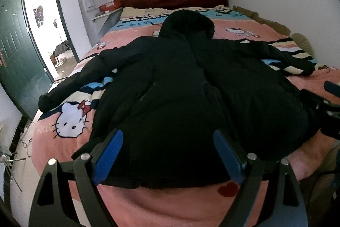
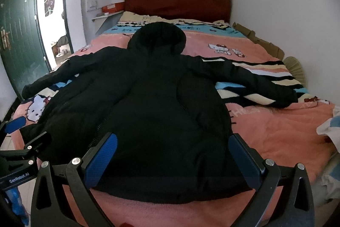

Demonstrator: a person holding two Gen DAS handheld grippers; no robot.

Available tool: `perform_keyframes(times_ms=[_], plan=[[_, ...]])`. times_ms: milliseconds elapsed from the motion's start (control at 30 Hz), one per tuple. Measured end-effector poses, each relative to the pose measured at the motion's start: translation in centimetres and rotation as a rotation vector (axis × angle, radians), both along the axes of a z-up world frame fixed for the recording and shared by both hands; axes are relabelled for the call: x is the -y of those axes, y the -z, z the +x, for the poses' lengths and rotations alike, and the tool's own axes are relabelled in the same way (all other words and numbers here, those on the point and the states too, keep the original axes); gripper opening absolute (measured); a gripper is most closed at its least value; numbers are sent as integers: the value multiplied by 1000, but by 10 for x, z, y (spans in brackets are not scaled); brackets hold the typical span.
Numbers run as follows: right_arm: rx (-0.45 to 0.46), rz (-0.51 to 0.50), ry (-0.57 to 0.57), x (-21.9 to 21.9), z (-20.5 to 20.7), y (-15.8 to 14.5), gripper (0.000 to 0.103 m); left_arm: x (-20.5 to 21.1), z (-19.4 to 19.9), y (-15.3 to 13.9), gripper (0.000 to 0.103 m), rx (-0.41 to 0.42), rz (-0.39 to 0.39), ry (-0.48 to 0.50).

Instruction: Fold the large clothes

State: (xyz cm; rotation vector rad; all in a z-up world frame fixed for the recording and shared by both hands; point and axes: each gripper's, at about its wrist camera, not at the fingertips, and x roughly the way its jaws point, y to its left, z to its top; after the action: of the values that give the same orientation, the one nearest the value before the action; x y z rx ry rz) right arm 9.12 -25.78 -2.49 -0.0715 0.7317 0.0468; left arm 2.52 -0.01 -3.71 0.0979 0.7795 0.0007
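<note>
The left gripper has its jaws spread wide, and its blue pads stand on each side of the hem of the black coat without pinching it. The right gripper is spread wide in the same way, with its pads on both sides of the hem near the 6 o'clock edge of its view; whether the pads touch the cloth I cannot tell. In the left view the right gripper shows at 3 o'clock, and in the right view the left gripper shows at 9 o'clock, so the two are side by side at the foot of the bed. The coat lies flat on the pink blanket, with the hood toward 12 o'clock. One sleeve goes out toward 3 o'clock and the other sleeve toward 9 o'clock. A white cat picture is on the blanket at 8 o'clock of the left view, just beside the coat. Behind the hood, at 12 o'clock, stands a dark red headboard. At 9 to 10 o'clock a green door is open to a bright room. An orange box lies on a shelf at 11 o'clock beside the headboard.
</note>
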Motion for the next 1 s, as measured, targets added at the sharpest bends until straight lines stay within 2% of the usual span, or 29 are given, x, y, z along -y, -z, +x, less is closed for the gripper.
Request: perform_keyframes(times_ms=[400, 667, 1000], plan=[[-22, -6, -2, -3, 8, 8, 103, -6, 8, 2, 87, -14, -27, 5], [-37, -5, -5, -4, 14, 14, 103, -5, 14, 6, 87, -36, -18, 11], [-59, 14, -16, -2, 27, 18, 103, -17, 27, 13, 87, -69, -82, 0]])
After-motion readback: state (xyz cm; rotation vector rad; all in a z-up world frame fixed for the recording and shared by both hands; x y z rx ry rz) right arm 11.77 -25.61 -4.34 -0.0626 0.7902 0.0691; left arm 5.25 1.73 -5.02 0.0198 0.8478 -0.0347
